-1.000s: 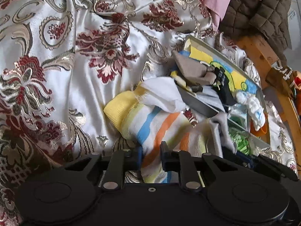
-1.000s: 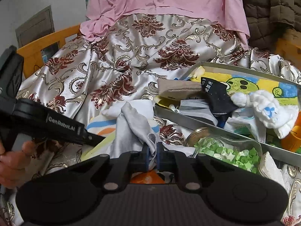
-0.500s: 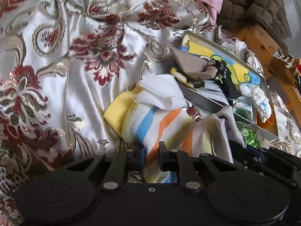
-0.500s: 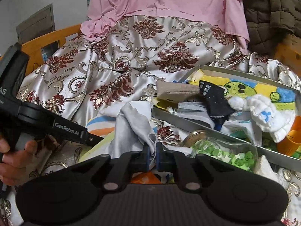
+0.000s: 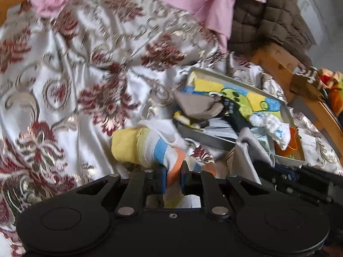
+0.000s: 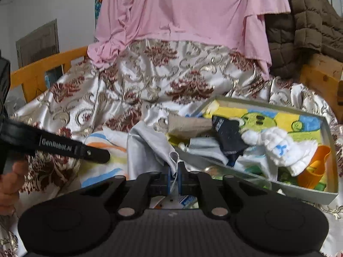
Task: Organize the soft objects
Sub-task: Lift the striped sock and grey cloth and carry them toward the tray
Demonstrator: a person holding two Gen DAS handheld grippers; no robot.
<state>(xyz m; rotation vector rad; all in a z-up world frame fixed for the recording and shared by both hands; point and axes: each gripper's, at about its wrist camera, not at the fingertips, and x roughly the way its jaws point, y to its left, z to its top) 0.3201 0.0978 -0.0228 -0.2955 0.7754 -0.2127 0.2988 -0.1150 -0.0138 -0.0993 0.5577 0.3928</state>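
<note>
My left gripper (image 5: pixel 173 171) is shut on the orange band of a yellow, blue and orange striped towel (image 5: pixel 148 147), which hangs bunched off the bedspread. In the right wrist view one left finger (image 6: pixel 94 155) lies across the same towel (image 6: pixel 103 169). Just right of it, my right gripper (image 6: pixel 174 171) is shut on the hem of a grey cloth (image 6: pixel 148 150), also seen as the grey cloth (image 5: pixel 246 150) in the left wrist view. Both pieces sit beside a grey tray (image 6: pixel 330 150) holding a white sock bundle (image 6: pixel 276 145), a dark sock (image 6: pixel 227 132) and a brown cloth (image 6: pixel 188 126).
A satin floral bedspread (image 6: pixel 171 81) covers the bed. A pink garment (image 6: pixel 182 10) and a brown quilted jacket (image 6: pixel 310 21) hang at the back. An orange wooden frame (image 6: pixel 42 64) runs along the left. An orange cup (image 6: pixel 315 167) stands in the tray. A hand (image 6: pixel 10 182) is at the left edge.
Both grippers have risen and tilted up, lifting the towel and the grey cloth off the bedspread. The left jaws have closed tighter on the towel, which now bunches up.
</note>
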